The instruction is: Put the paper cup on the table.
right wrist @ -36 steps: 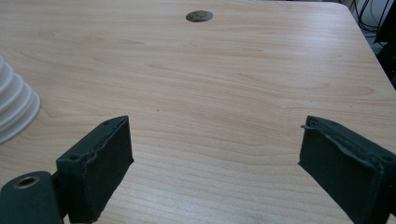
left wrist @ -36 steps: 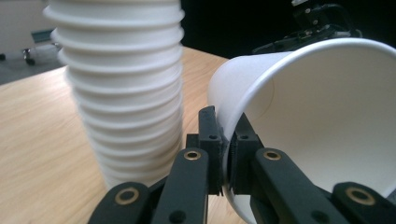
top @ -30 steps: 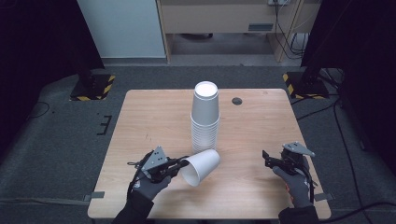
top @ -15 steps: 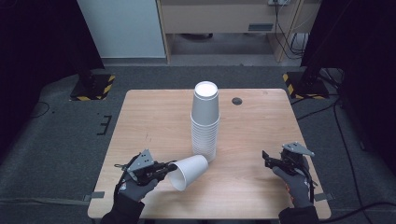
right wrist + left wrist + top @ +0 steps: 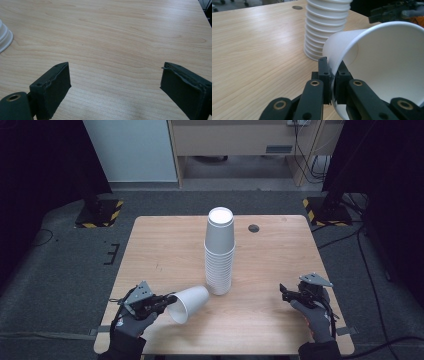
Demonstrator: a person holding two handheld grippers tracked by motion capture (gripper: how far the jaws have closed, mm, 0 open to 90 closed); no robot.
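Left gripper (image 5: 167,302), pinching cup (image 5: 190,303) rim, pulled farther from stack (image 5: 219,252); right gripper (image 5: 286,292) spread.

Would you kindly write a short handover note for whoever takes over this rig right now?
Left tool: shut on the rim wall of one white paper cup, held tipped on its side, mouth toward the person, low over the light wooden table.
Right tool: open, holding nothing, low over the table's right side.
The tall stack of upside-down white paper cups stands mid-table, just beyond the held cup.
Done: one cup gripped, apart from the stack.
Left: probably setting that cup down; the stack stays untouched otherwise.
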